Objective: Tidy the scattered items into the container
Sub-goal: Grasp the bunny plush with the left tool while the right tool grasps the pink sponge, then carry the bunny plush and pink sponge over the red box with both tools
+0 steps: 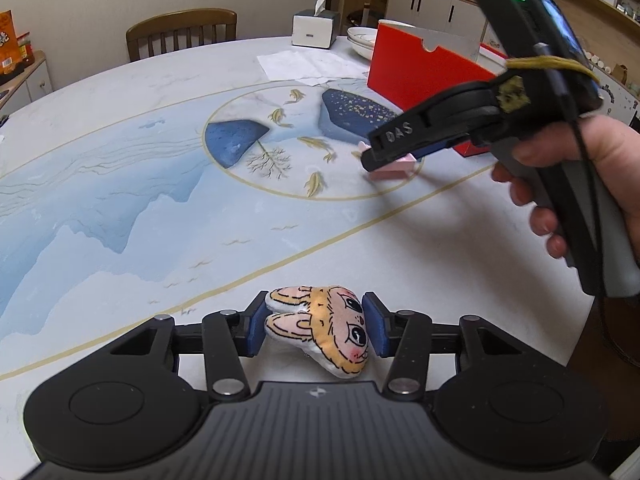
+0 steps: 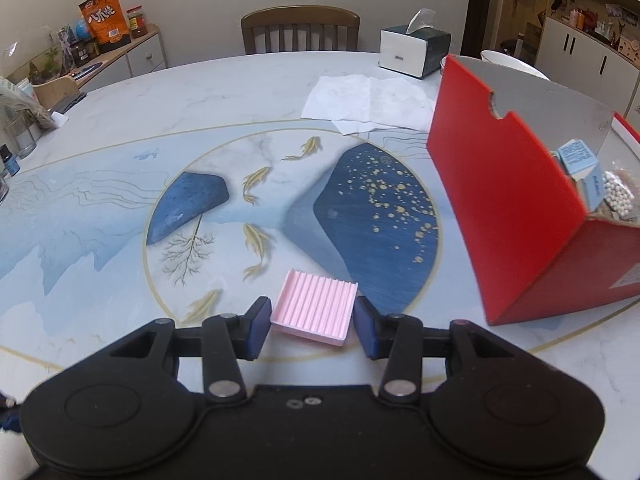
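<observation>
Left gripper (image 1: 314,326) pinching soft plush face (image 1: 320,328); right gripper (image 2: 311,326) wide around ribbed pink tray (image 2: 316,308), red box (image 2: 516,216) at two o'clock, "DAS" embossed.

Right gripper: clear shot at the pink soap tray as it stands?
Probably yes. The right gripper is open, its fingers either side of the pink tray, nothing between them; the red box sits off to the right.
</observation>
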Demonstrator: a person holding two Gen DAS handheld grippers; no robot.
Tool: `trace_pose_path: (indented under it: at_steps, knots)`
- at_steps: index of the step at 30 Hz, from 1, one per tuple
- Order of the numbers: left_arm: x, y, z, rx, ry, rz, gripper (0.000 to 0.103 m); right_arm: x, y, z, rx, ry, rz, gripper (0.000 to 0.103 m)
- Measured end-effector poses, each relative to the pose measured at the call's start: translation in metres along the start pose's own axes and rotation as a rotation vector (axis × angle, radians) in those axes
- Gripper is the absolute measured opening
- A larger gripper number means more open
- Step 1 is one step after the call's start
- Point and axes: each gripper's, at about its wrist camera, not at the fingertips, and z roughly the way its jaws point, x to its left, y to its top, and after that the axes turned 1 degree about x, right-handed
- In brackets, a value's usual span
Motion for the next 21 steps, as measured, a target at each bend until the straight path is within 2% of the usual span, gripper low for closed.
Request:
trace_pose_path:
  at_steps: [8, 21]
  knots:
    - [-0.009, 0.019, -0.001, -0.034, -0.013, -0.021, 0.048, -0.013, 0.002, -0.029, -0.016, 0.030, -0.025, 0.044]
    - [-0.035, 0.071, -0.011, -0.080, -0.020, -0.045, 0.048, -0.049, 0.018, -0.074, -0.067, 0.085, -0.053, 0.044]
